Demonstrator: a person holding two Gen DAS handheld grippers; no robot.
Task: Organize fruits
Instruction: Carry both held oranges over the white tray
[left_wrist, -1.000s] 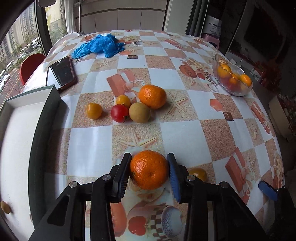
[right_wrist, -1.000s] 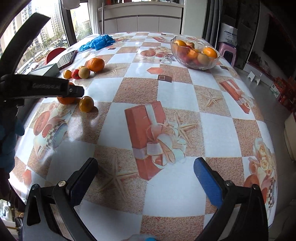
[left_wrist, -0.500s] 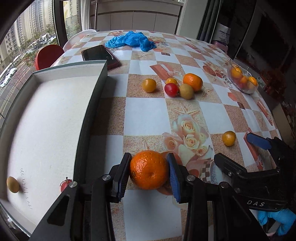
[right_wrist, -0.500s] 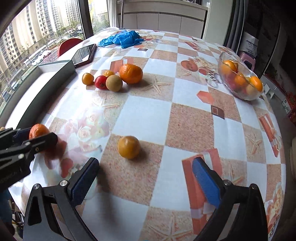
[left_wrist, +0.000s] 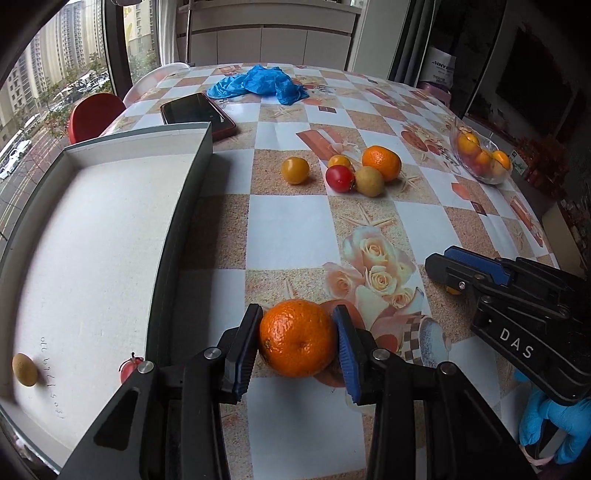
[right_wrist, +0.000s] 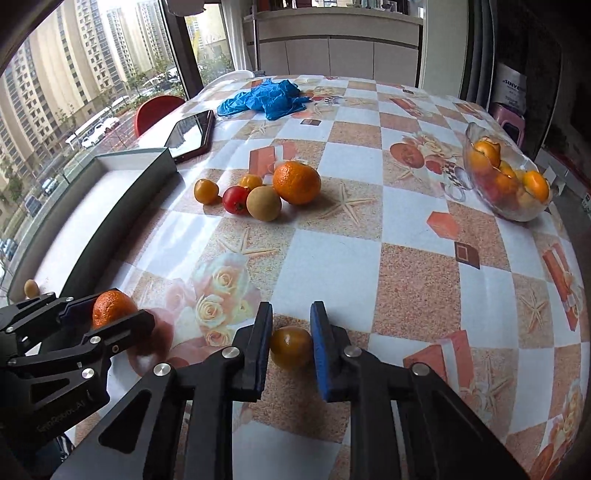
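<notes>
Near the tray's (left_wrist: 177, 221) right wall, I'm pinching the mandarin (left_wrist: 297, 338) in the left gripper (left_wrist: 297, 343) while the right gripper (right_wrist: 290, 347) is clamping the small orange fruit (right_wrist: 290, 347); I should be lifting both straight, gently.

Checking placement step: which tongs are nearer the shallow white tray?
Left. The left tongs, gripping the large orange, sit beside the white tray; the right tongs are farther away.

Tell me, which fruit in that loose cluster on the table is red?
The small round red fruit, wedged between a small yellow fruit and the tan-brown round one; the big orange sits behind.
</notes>
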